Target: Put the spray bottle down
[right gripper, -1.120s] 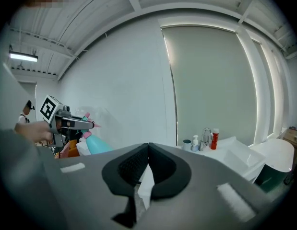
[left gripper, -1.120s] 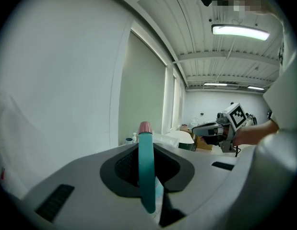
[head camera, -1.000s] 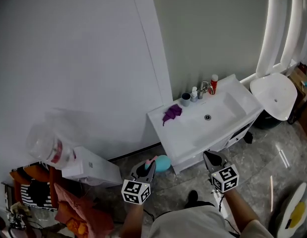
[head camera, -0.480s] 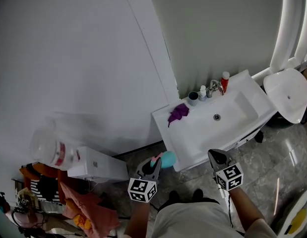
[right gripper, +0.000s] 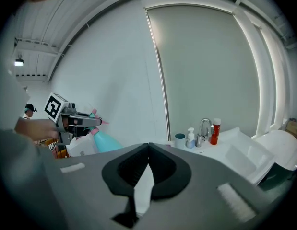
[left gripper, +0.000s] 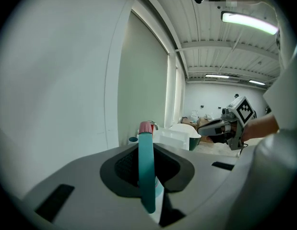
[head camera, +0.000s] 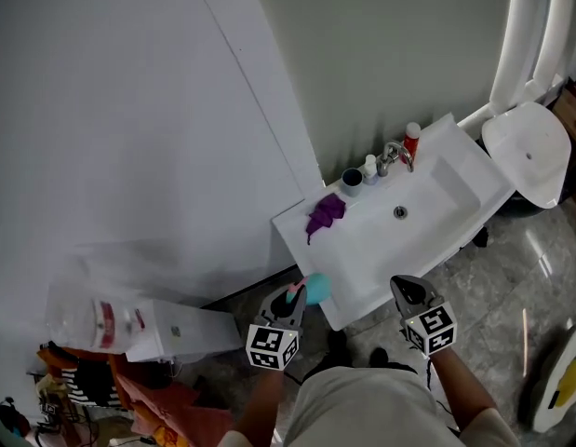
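Note:
The spray bottle (head camera: pixel 316 289) is teal with a pink nozzle. My left gripper (head camera: pixel 291 298) is shut on its neck and holds it in the air just off the front left corner of the white sink cabinet (head camera: pixel 354 270). In the left gripper view the teal trigger part (left gripper: pixel 147 176) stands pinched between the jaws. The right gripper view shows the bottle (right gripper: pixel 104 141) hanging from the left gripper (right gripper: pixel 86 121) at the left. My right gripper (head camera: pixel 406 291) hovers before the cabinet's front edge, shut with nothing in it (right gripper: pixel 148 145).
On the sink top lie a purple cloth (head camera: pixel 323 214), a grey cup (head camera: pixel 352 179), a small white bottle (head camera: pixel 369 167), the tap (head camera: pixel 392 155) and a red bottle (head camera: pixel 412 139). A white toilet lid (head camera: pixel 528 151) is at the right. A white box (head camera: pixel 179 329) sits on the floor at the left.
Both grippers have moved towards the sink cabinet. The spray bottle, still held, now sits close to the cabinet's front left corner.

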